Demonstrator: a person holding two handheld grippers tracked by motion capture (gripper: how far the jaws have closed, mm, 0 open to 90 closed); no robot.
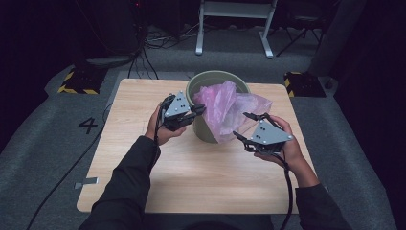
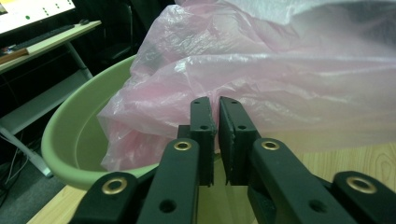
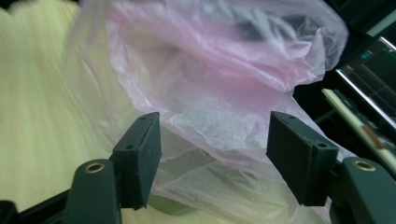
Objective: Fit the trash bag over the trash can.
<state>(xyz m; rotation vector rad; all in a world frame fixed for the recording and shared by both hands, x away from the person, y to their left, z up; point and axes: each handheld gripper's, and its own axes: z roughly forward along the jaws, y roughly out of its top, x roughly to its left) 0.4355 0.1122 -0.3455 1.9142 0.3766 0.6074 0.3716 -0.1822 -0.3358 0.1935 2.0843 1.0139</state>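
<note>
A pale green bin (image 1: 203, 132) stands on the wooden table (image 1: 191, 182), and a pink plastic bag (image 1: 225, 108) billows out of it and droops over its right side. My left gripper (image 1: 200, 111) is at the bag's left edge by the bin's rim. In the left gripper view its jaws (image 2: 217, 103) stand almost together with a thin gap, and the bag (image 2: 280, 70) and bin (image 2: 70, 135) lie just beyond. My right gripper (image 1: 241, 125) is open at the bag's lower right. Its jaws (image 3: 215, 121) stand wide apart, with loose bag film (image 3: 210, 60) between them that the pads do not touch.
The bin sits near the table's far edge. A white-legged frame (image 1: 234, 28) stands on the floor behind. Yellow-and-black striped blocks (image 1: 79, 81) (image 1: 304, 84) flank the far corners. Cables run across the grey carpet at left. A desk with a monitor (image 2: 37, 37) is off to one side.
</note>
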